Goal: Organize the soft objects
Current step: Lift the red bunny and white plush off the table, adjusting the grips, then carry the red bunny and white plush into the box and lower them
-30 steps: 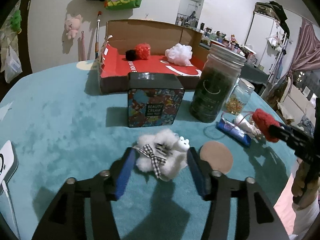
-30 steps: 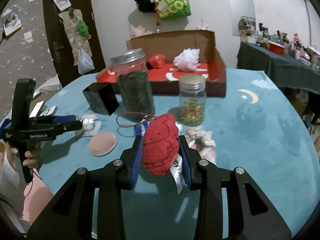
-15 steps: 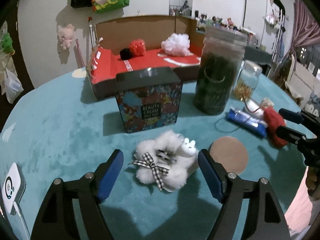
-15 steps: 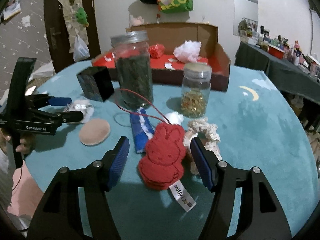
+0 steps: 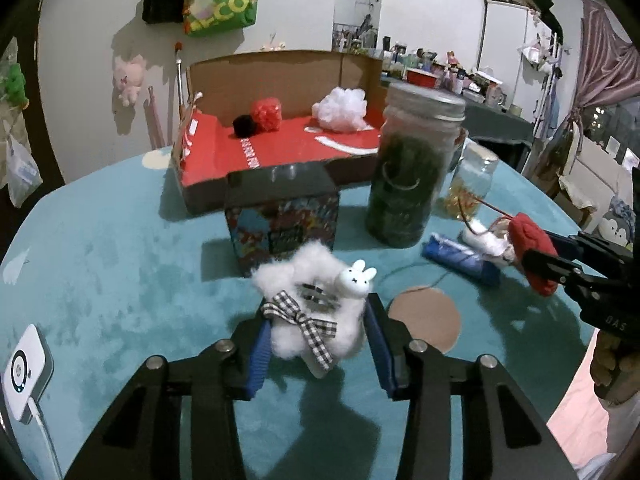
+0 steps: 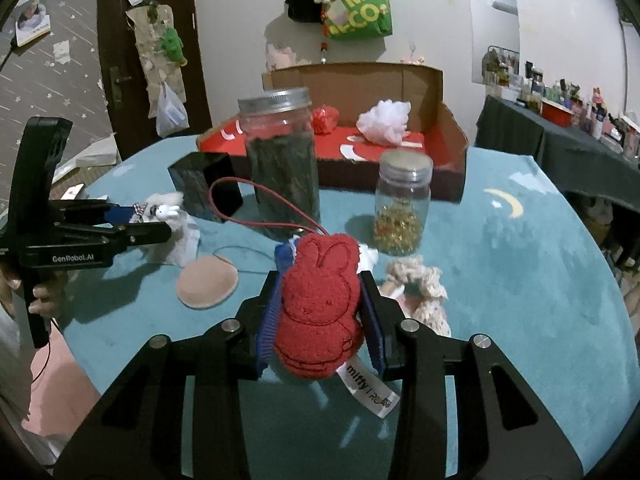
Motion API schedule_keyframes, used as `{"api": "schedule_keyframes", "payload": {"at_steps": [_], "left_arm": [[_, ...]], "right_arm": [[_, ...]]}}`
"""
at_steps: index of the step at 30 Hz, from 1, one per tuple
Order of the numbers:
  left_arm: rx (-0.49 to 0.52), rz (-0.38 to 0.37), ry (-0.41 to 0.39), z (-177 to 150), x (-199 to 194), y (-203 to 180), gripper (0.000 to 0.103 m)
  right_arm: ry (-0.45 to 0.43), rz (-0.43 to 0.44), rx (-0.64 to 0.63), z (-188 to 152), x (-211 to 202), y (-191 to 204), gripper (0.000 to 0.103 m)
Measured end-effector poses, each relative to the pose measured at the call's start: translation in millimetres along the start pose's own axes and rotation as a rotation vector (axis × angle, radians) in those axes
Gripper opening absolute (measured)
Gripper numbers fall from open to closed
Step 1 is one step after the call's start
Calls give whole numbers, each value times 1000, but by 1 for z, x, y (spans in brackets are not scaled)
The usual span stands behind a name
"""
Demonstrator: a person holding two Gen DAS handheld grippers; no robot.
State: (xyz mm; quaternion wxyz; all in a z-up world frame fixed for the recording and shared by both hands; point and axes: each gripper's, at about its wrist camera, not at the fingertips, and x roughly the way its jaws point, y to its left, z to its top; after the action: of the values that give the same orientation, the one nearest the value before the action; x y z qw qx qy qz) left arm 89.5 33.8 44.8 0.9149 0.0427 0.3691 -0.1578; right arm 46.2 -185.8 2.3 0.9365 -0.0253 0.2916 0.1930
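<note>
your left gripper is clamping the white fluffy toy between its blue pads, lifted over the teal table; your right gripper is squeezing the red bunny, also off the surface. a green bag is hanging on the white wall behind. a cardboard box with a red floor is sitting at the far side, holding a white pouf and a red pouf. a tall jar of dark green stuff and a small jar of gold bits are standing before it, a tin beside them.
</note>
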Motion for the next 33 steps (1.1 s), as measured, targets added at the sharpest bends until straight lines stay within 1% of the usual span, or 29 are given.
{"api": "schedule_keyframes", "payload": {"at_steps": [2, 8, 18, 22, 28, 33], "left_arm": [[0, -11, 1, 1, 0, -2, 46], [0, -15, -1, 2, -1, -3, 46], [-19, -15, -32, 8, -9, 6, 46], [-27, -11, -18, 5, -5, 10, 46], [-63, 21, 4, 0, -6, 29, 46], [-88, 53, 21, 1, -5, 50, 46]], "right_arm": [[-2, 9, 4, 2, 0, 0, 36], [-4, 11, 18, 3, -1, -2, 36], [-16, 8, 21, 6, -5, -2, 36], [-7, 0, 29, 5, -3, -4, 36], [-5, -26, 42, 5, -9, -23, 36], [8, -58, 61, 13, -12, -50, 36]]}}
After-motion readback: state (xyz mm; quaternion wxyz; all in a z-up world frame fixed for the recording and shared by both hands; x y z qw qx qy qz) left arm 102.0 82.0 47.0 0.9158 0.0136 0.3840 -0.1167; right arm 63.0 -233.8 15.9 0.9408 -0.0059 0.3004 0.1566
